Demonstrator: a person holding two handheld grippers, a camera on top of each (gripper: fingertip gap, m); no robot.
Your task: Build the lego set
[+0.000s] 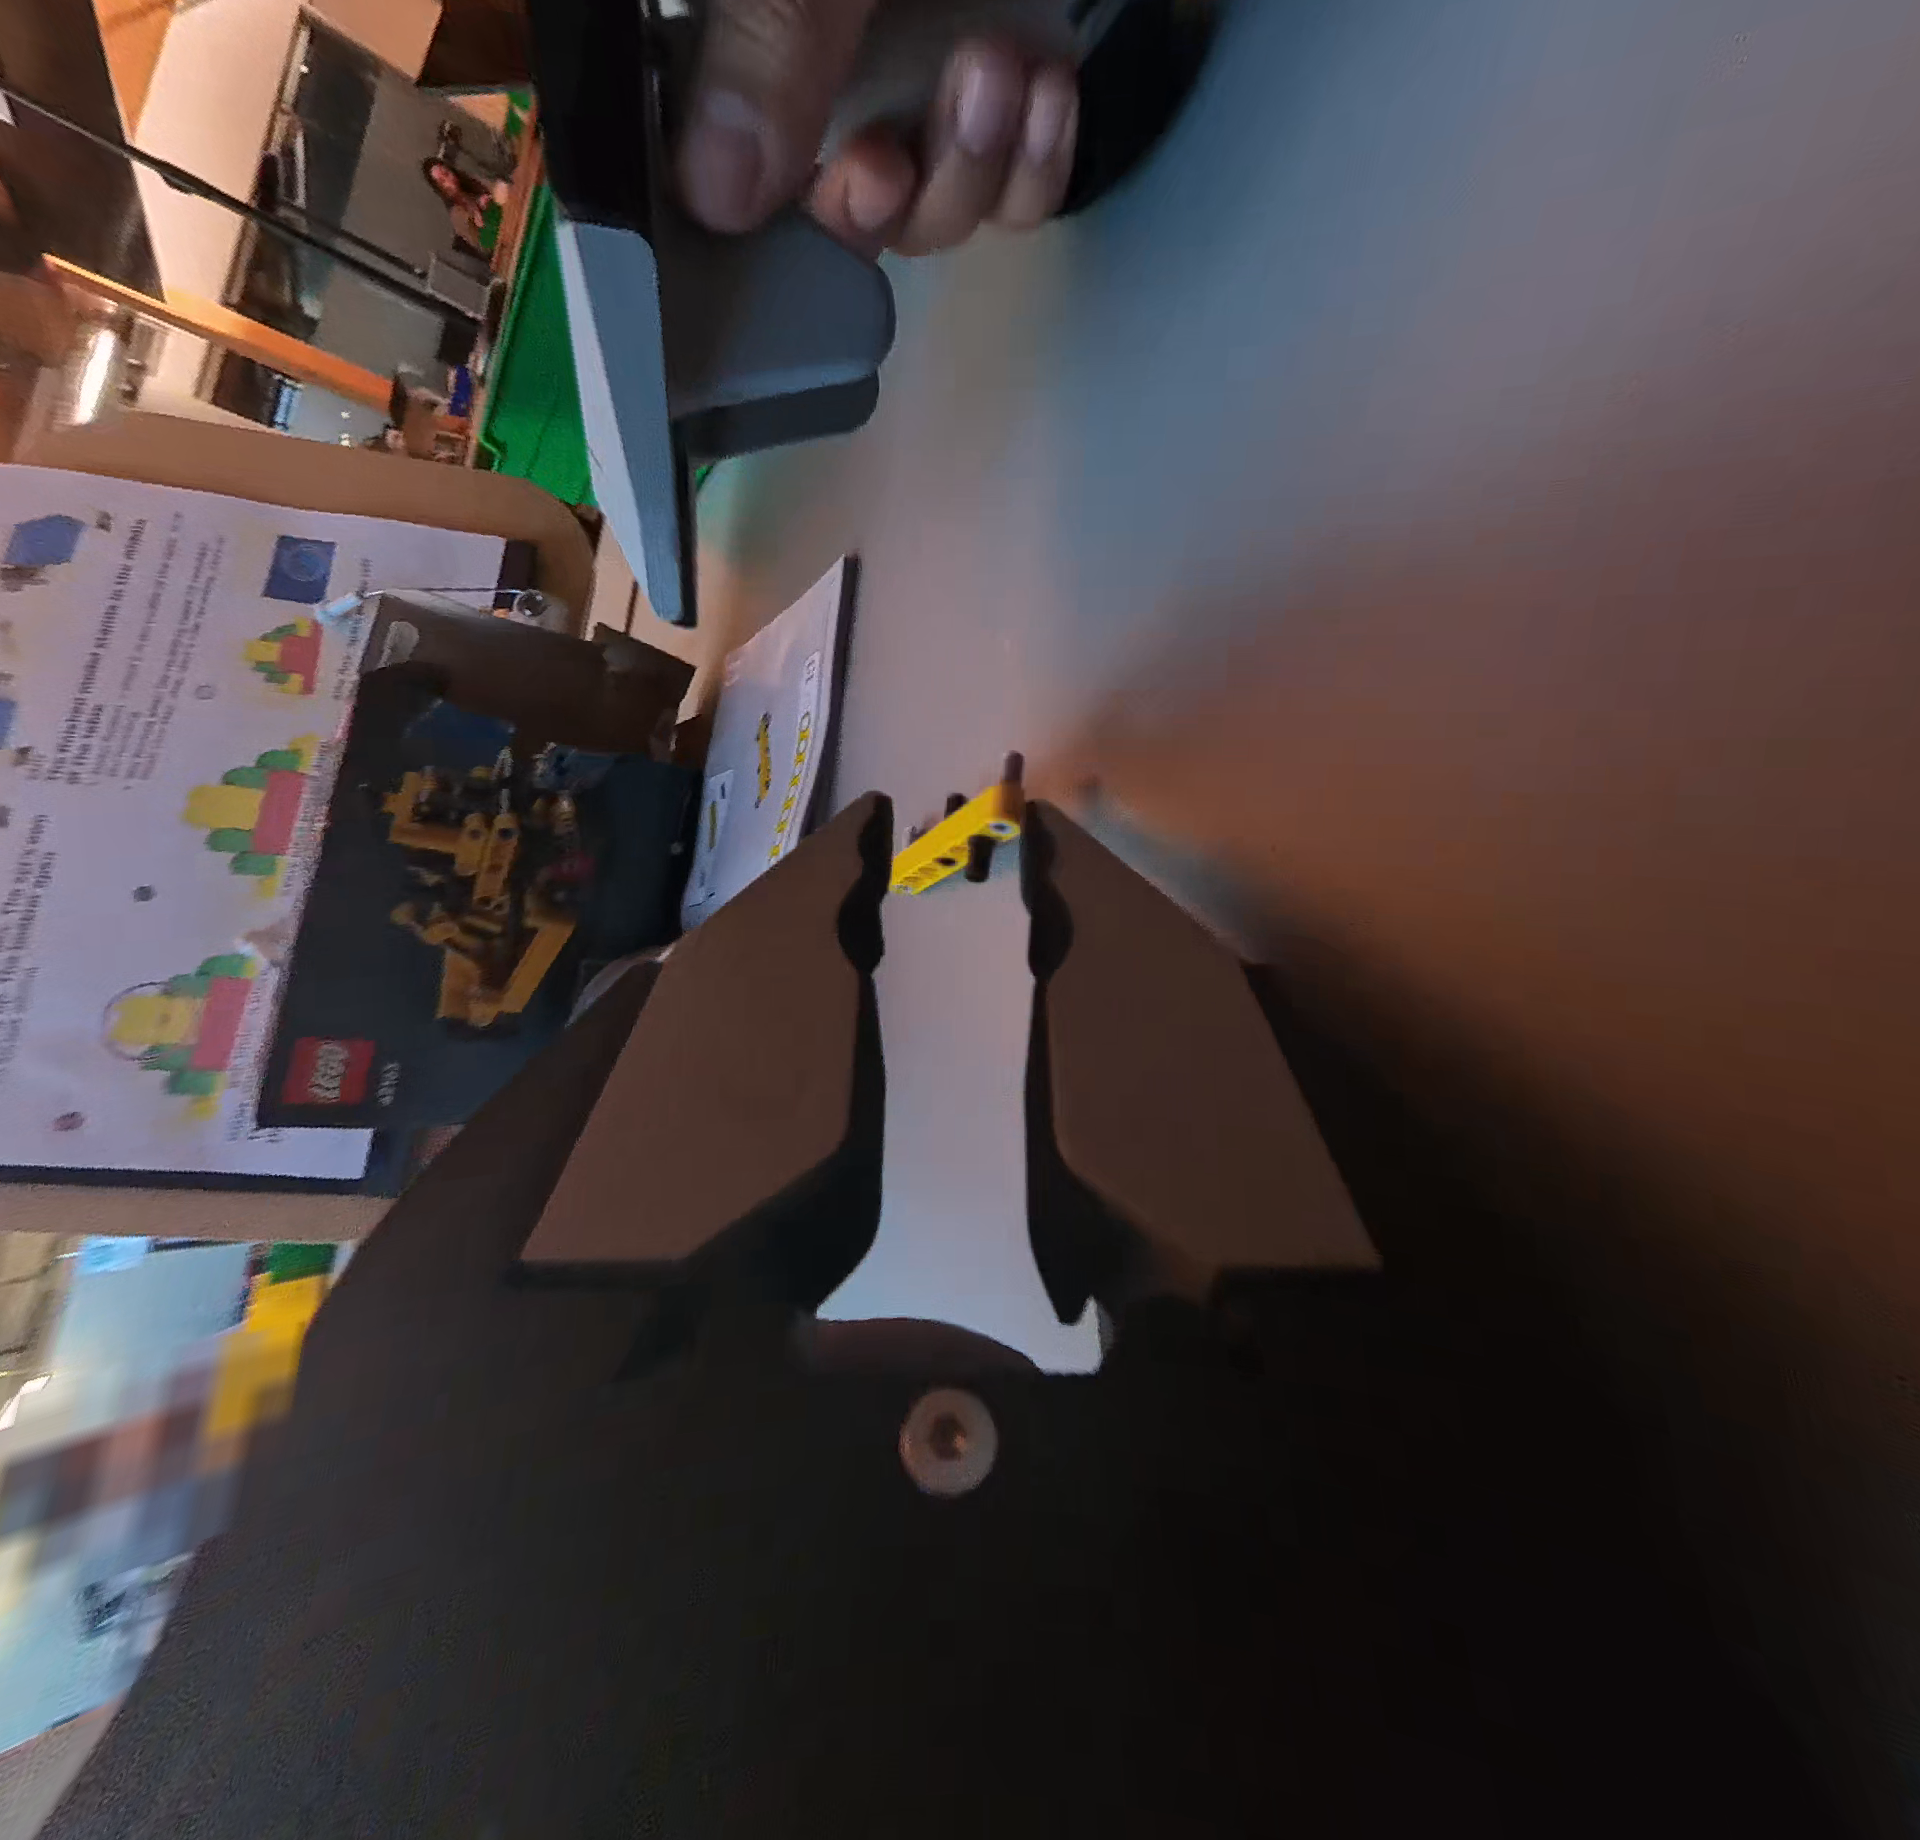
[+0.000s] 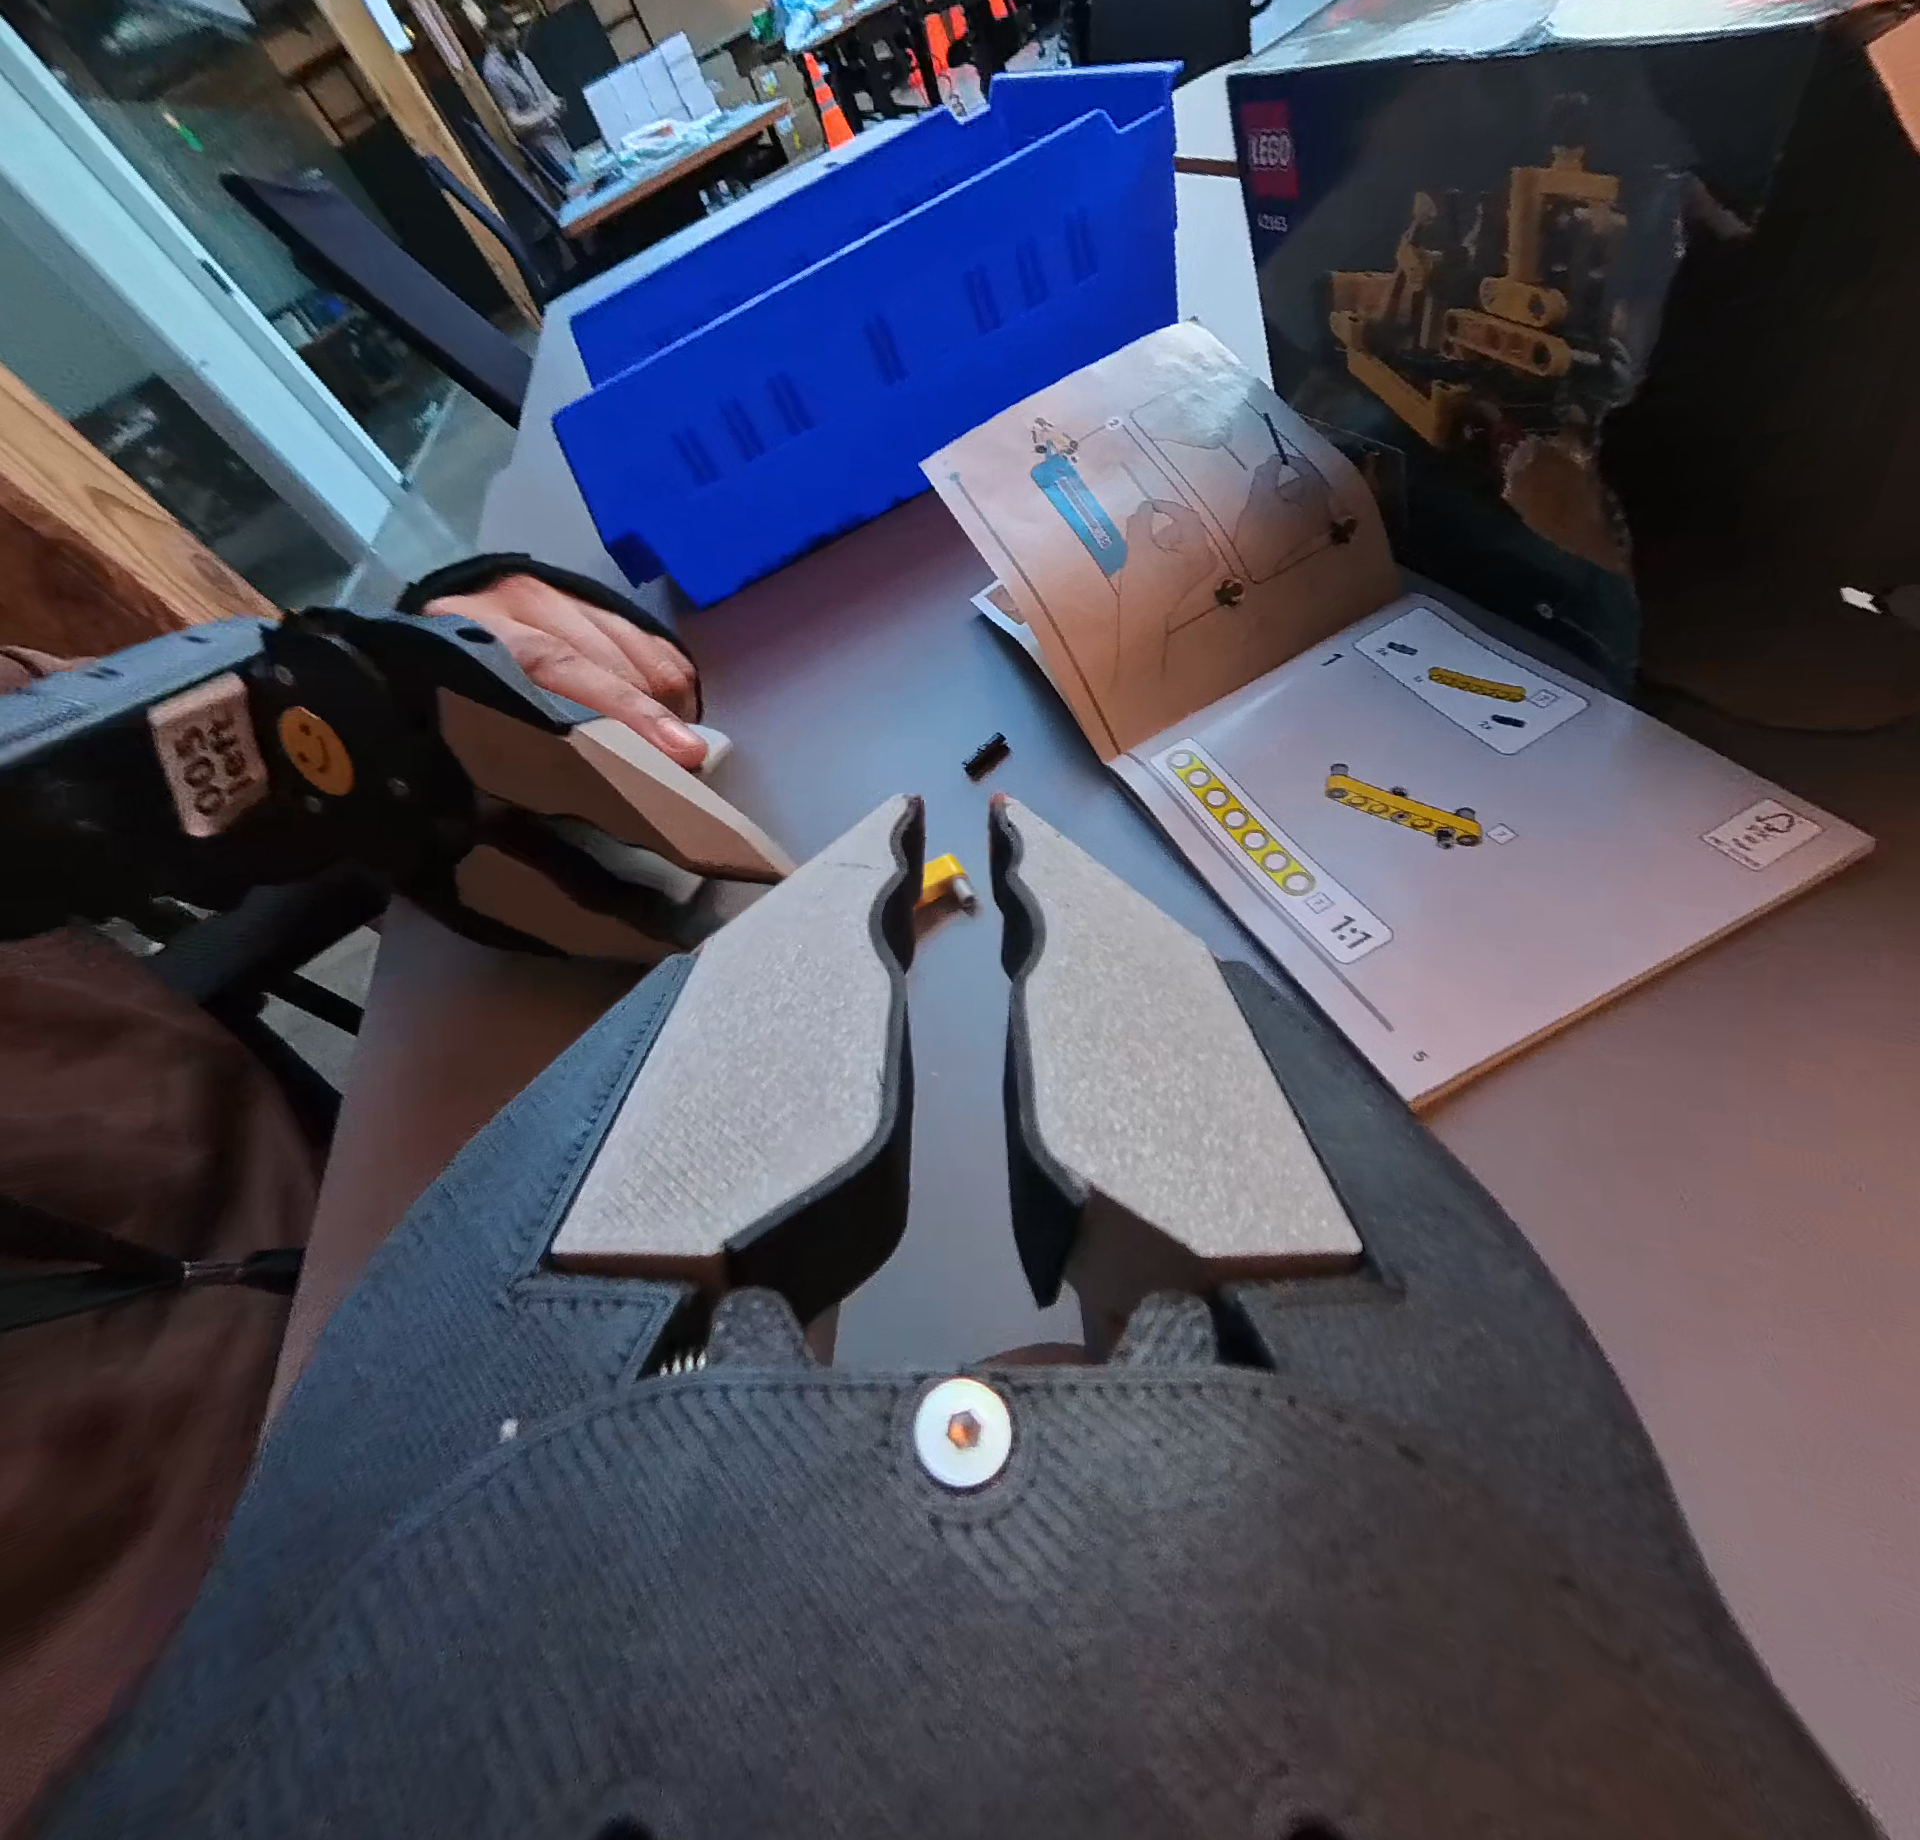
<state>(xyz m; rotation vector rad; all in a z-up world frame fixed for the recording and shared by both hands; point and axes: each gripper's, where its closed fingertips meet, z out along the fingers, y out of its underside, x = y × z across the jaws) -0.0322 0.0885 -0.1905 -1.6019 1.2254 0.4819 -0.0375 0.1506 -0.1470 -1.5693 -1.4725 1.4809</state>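
Observation:
A yellow beam (image 1: 948, 848) with black pins in it lies on the dark table (image 2: 1558, 1323), just beyond the tips of my left gripper (image 1: 954, 816). That gripper is open, rolled on its side, with the beam in line with the gap between its fingers. My right gripper (image 2: 956, 805) is open by a narrow gap and holds nothing. One end of the beam (image 2: 942, 878) shows low between its fingers, the rest hidden behind the left one. A loose black pin (image 2: 985, 754) lies just past its tips. The left gripper (image 2: 623, 814), held by a hand, comes in from the left.
An open instruction booklet (image 2: 1455, 834) lies to the right of the beam. The dark set box (image 2: 1558, 336) stands behind it. Two blue bins (image 2: 883, 336) stand at the back. In the left wrist view a printed sheet (image 1: 156, 803) stands behind the box (image 1: 447, 907).

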